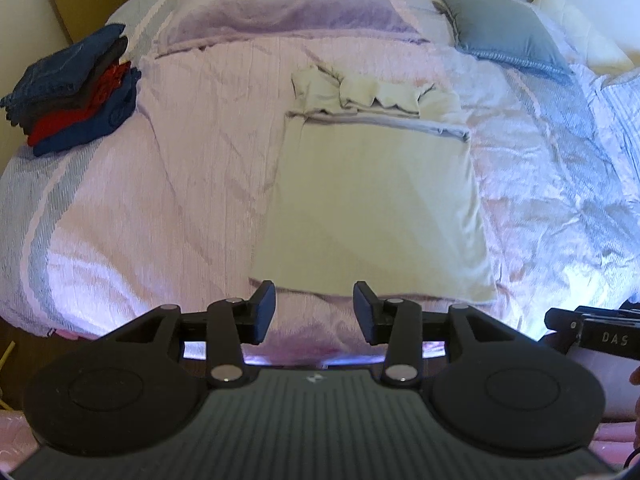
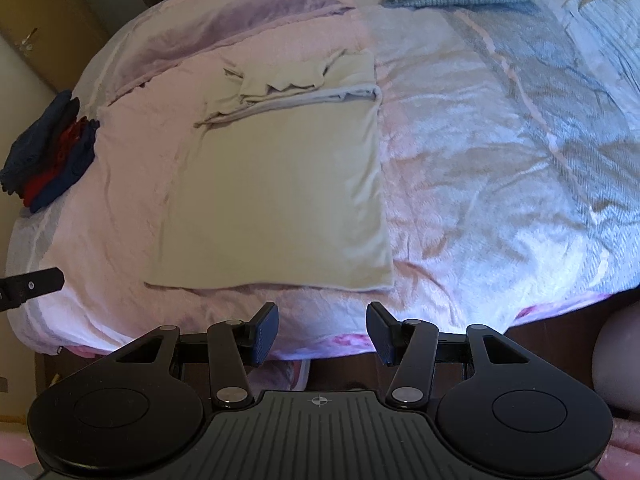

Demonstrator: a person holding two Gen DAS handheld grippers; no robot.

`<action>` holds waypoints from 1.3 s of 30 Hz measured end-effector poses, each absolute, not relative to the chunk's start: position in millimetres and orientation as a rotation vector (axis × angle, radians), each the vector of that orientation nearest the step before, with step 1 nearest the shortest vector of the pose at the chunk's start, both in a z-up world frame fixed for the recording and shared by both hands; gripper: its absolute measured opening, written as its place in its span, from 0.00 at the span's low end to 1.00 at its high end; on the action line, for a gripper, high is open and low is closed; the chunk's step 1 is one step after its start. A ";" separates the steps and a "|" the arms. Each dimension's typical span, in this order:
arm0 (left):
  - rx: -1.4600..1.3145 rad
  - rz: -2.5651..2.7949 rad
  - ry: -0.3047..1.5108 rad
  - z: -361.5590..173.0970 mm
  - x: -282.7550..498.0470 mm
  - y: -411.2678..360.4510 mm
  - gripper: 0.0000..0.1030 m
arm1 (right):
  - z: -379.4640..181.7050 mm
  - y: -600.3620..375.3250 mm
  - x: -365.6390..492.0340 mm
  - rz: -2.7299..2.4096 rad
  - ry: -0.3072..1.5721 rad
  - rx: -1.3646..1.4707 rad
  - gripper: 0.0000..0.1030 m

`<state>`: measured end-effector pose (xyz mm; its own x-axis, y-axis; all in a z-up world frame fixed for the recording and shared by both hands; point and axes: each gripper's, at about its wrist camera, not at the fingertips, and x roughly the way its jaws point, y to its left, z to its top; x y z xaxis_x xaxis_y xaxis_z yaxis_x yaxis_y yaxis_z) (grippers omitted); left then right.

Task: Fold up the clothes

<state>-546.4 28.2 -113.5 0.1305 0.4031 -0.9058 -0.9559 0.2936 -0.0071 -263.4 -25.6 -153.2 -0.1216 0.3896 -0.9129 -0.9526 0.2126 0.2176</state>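
Observation:
A cream garment (image 1: 372,200) (image 2: 280,200) lies flat on the bed as a long narrow rectangle, its far end bunched with folded-in sleeves (image 1: 368,92). My left gripper (image 1: 315,312) hovers open just short of the garment's near hem, nothing between its fingers. My right gripper (image 2: 322,330) is open too, over the bed's near edge, slightly right of the hem's middle. The right gripper's tip (image 1: 588,330) shows at the right edge of the left wrist view; the left gripper's tip (image 2: 32,284) shows at the left edge of the right wrist view.
A stack of folded blue and red clothes (image 1: 76,88) (image 2: 52,152) sits at the bed's far left. A grey pillow (image 1: 508,32) lies far right, a lilac blanket (image 1: 280,12) across the head. The pink bedspread (image 1: 160,200) surrounds the garment. Dark floor (image 2: 560,332) lies below the bed edge.

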 end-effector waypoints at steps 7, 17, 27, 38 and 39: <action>-0.757 1.092 0.953 -125.2 -555.4 30.5 0.37 | -158.6 -32.8 -256.6 1.280 1.177 -0.654 0.51; -0.884 1.033 0.797 -166.0 -609.4 75.6 0.37 | -176.6 -27.4 -215.9 1.268 1.214 -0.516 0.51; -1.021 0.915 0.810 -278.7 -643.0 164.0 0.37 | -272.4 5.0 -161.8 1.237 1.428 -0.415 0.51; -1.131 0.728 0.718 -361.0 -658.7 214.3 0.38 | -347.8 29.4 -121.0 1.280 1.574 -0.163 0.51; -1.148 0.710 0.696 -365.5 -661.1 216.4 0.38 | -353.3 28.8 -117.8 1.283 1.590 -0.141 0.51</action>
<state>-661.1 216.4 -365.5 0.5937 0.1384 -0.7927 -0.7953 0.2512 -0.5517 -117.8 28.8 -353.3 -0.4525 0.4785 -0.7525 -0.6341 0.4206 0.6488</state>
